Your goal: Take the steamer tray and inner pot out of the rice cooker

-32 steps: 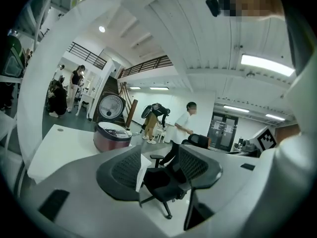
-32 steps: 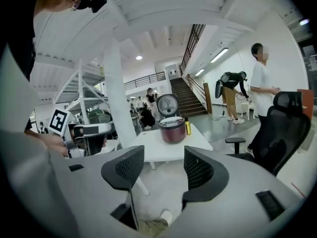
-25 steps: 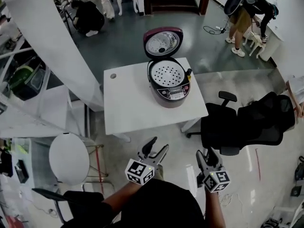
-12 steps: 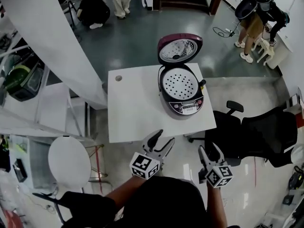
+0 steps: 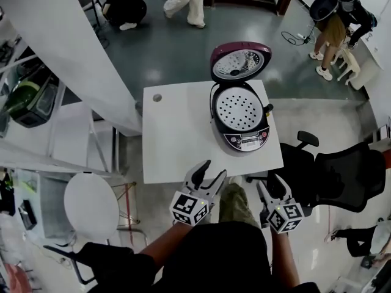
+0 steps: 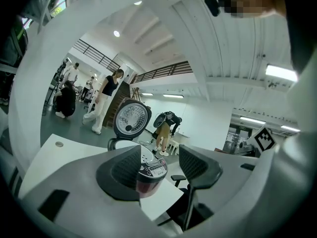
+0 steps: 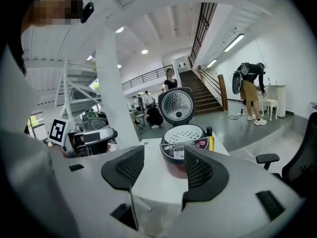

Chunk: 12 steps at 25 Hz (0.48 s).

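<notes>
The left tool point(image 5: 209, 173) and the right tool point(image 5: 272, 185) are held with jaws spread and nothing gripped, short of the near edge of the tabletop point(image 5: 177, 133). The rice cooker point(image 5: 244, 140) is set at the tabletop's right side with its lid point(image 5: 239, 61) raised, and the perforated steamer tray point(image 5: 239, 108) is seated in its mouth. The inner pot is not seen and is presumably covered by the tray. Trouble is judged likeliest at the tray's thin rim: if it is pinched on one side only, it may be tipped or dropped. The cooker could be dragged toward the right edge if the pot is lifted askew. The small bottle point(image 7: 211, 142) just beside the cooker may be knocked over.
</notes>
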Each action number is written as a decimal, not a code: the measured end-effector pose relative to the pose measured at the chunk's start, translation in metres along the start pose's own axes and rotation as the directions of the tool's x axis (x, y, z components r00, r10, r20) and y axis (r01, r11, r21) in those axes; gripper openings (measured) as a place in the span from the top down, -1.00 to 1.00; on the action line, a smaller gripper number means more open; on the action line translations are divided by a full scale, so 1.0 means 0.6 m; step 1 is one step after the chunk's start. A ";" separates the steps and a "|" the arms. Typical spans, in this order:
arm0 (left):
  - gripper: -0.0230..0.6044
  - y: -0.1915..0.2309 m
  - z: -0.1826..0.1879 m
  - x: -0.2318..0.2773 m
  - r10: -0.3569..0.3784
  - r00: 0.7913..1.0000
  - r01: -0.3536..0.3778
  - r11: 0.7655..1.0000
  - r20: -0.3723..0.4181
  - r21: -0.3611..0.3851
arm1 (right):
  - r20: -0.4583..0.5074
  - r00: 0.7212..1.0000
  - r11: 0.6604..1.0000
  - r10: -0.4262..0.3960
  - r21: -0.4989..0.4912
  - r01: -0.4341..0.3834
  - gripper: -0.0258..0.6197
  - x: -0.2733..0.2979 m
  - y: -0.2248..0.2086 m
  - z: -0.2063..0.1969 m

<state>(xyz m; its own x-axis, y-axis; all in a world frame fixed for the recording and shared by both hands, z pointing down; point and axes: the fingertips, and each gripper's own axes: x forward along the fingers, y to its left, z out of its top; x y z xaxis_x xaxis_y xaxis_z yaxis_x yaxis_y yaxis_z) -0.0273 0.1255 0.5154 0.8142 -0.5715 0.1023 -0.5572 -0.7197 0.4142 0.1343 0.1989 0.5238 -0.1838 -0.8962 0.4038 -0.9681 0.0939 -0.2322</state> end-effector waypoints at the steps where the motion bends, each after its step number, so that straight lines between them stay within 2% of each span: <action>1: 0.23 0.007 0.003 0.005 0.012 1.000 -0.012 1.000 0.004 -0.002 | -0.003 1.000 1.000 0.007 -0.009 -0.007 0.24 0.011 -0.006 0.005; 6: 0.23 0.049 0.029 0.048 0.083 0.996 -0.083 0.997 0.024 0.001 | 0.010 0.999 0.999 0.042 -0.029 -0.042 0.24 0.086 -0.052 0.047; 12: 0.23 0.097 0.044 0.139 0.161 0.987 -0.161 0.987 0.000 0.006 | 0.020 0.996 0.994 0.081 -0.080 -0.079 0.24 0.184 -0.127 0.116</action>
<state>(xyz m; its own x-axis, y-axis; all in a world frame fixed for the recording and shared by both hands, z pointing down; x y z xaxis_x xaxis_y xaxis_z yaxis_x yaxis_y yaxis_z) 0.0039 0.0253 0.5242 0.7139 -0.6800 0.1672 -0.6820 -0.6208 0.3868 0.1995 0.0627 0.5247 -0.2583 -0.8943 0.3654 -0.9610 0.1989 -0.1924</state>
